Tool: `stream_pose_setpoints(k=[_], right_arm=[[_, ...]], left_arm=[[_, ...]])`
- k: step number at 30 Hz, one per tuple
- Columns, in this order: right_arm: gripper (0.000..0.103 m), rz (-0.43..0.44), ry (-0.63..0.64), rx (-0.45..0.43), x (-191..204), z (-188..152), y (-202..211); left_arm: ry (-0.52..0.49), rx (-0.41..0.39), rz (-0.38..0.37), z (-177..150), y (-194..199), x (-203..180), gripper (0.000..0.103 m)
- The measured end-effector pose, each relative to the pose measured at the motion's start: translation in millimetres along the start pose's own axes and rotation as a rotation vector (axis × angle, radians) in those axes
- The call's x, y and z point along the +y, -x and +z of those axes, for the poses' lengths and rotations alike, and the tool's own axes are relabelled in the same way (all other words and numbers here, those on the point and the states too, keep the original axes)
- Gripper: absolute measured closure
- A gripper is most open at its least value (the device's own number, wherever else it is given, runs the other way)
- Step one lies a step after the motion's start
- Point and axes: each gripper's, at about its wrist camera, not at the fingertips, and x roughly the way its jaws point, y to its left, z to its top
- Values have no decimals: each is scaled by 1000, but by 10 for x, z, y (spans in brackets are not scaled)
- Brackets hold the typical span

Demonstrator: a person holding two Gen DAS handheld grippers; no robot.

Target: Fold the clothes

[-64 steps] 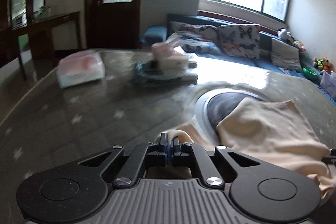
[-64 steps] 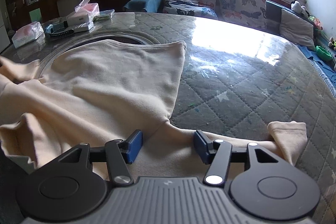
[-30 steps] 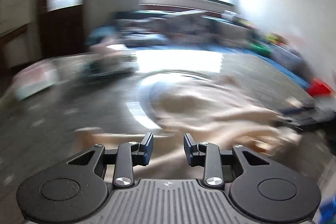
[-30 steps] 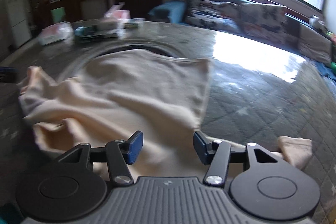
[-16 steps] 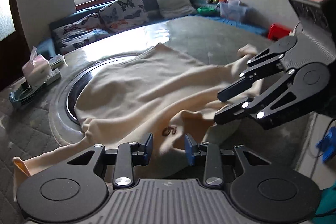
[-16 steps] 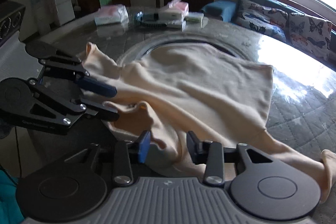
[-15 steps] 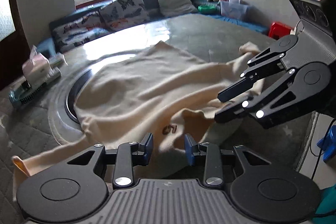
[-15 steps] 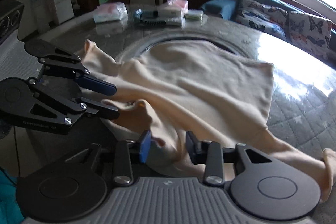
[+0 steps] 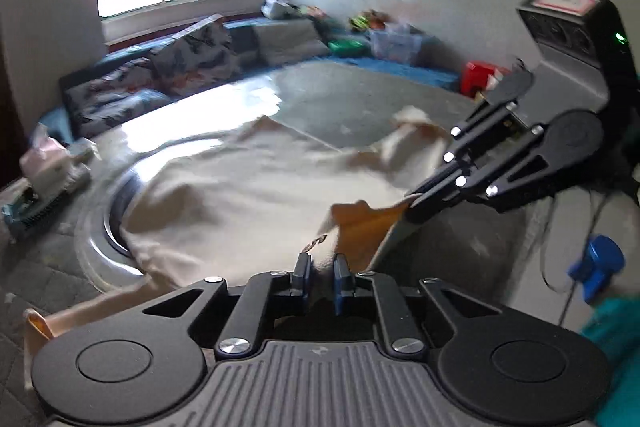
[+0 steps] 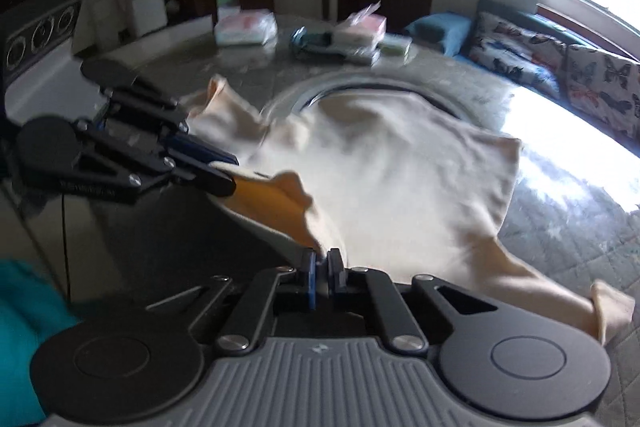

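A cream long-sleeved top (image 9: 248, 187) lies spread over the round quilted table (image 9: 352, 95); it also shows in the right wrist view (image 10: 400, 179). My left gripper (image 9: 320, 273) is shut on the top's near edge beside a small brown mark. My right gripper (image 10: 322, 277) is shut on the same near edge further along. Each gripper shows in the other's view, the right one (image 9: 412, 205) and the left one (image 10: 226, 173), both pinching the cloth. The stretch of edge between them is lifted and taut. One sleeve (image 10: 608, 311) trails to the right.
Tissue packs and boxes (image 10: 340, 39) stand at the table's far side. A metal ring (image 9: 96, 227) is set in the table's middle under the top. A sofa with cushions (image 9: 180, 67) lies beyond. A red box (image 9: 480, 75) sits on the floor.
Both grippers have closed on the top's near edge, where half a second ago both were open over it. The edge is now lifted between them.
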Motion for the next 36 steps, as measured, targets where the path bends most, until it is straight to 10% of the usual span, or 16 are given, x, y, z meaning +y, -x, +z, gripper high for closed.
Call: stream_pose_setpoints(k=[5, 13, 29, 36], right_arm=[[93, 56, -3, 54, -6, -49, -30], [91, -21, -40, -36, -217, 150, -6], [90, -181, -266, -8, -980, 176, -706], [83, -180, -270, -37, -1002, 305, -730]], left_arm=[[-11, 117, -65, -104, -124, 30, 87], [51, -15, -30, 251, -39, 304, 87], [104, 88, -49, 154, -793, 192, 87], [227, 30, 161, 430, -754, 683, 85]])
